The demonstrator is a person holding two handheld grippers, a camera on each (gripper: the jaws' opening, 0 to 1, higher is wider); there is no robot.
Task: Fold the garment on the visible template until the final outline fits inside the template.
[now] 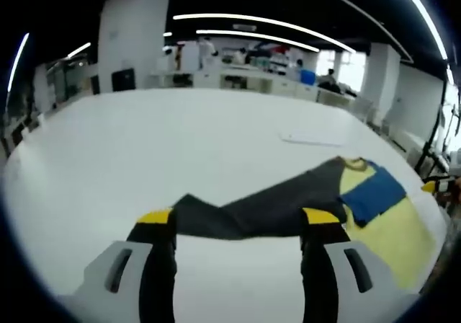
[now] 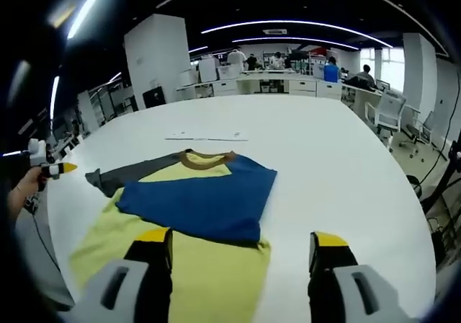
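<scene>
Clearly your garment (image 2: 189, 202) is soft and limp; it lies flat on the white table (image 2: 324, 164), grey sleeve (image 1: 266, 209) stretched sideways. Both the left gripper (image 1: 238, 226) and right gripper (image 2: 241, 247) stand spread, grasping nothing. Pinch the sleeve's cuff end, low against the table.

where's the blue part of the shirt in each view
Left gripper view: the blue part lies at right, over the yellow part, past the grey sleeve.
Right gripper view: blue part at centre, above the jaws.
Shared landmark: the brown collar.
</scene>
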